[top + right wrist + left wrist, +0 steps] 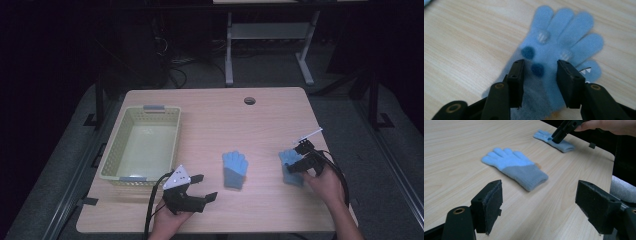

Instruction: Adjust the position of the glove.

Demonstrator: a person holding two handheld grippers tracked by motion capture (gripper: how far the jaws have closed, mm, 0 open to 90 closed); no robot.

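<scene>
Two light-blue gloves with grey cuffs lie flat on the wooden table (210, 125). The plain one (235, 169) (515, 167) is at the middle, fingers pointing away from me. The other glove (288, 158) (564, 145) (564, 32) lies to its right and carries dark-blue and white dots. My right gripper (296, 167) (559, 136) (540, 67) is down on this glove, open, its jaws straddling the palm near the cuff. My left gripper (206, 186) (537, 195) hovers near the front edge, left of the plain glove, open wide and holding nothing.
A pale green plastic basket (111, 155) with grey handles stands at the table's left side, with nothing in it. A round cable hole (249, 100) sits near the far edge. Beyond the table stands a white desk frame (229, 50) on dark floor.
</scene>
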